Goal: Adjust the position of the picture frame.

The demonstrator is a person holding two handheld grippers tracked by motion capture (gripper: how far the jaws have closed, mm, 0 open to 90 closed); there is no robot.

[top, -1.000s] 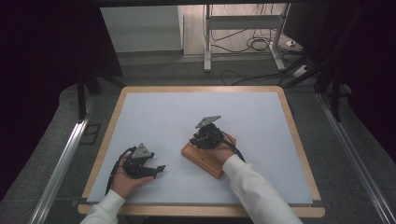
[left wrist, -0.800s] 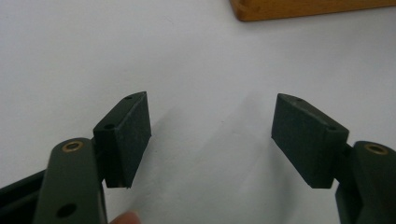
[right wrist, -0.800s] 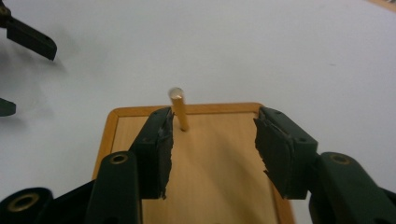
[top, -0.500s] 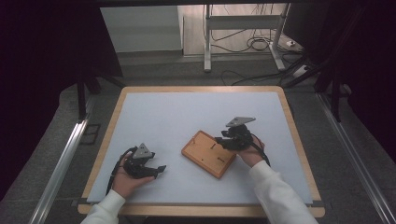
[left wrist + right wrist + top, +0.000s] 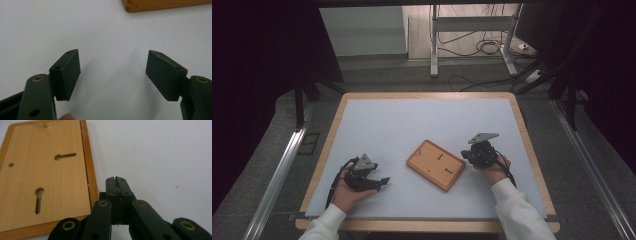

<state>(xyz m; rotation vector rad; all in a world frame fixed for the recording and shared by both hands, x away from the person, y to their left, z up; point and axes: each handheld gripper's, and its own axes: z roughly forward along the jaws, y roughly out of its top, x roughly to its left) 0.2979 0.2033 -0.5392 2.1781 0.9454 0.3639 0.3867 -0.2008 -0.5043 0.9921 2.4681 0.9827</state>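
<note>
The wooden frame [image 5: 435,164] is seen lying flat, back side up, on the white counter [image 5: 412,125] between the two hands, touched by neither claw. The right claw [image 5: 466,156] is held just beside the frame's right edge, its jaws just closed and pressed together with nothing between them. The left claw [image 5: 384,181] is held spread and empty, well apart from the frame

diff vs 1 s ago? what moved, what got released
The right claw slid off the wooden frame to its right, and its jaws have just closed with nothing between them, so the frame lies free, back side up. The frame, the left claw, open, and the table stayed put.
</note>
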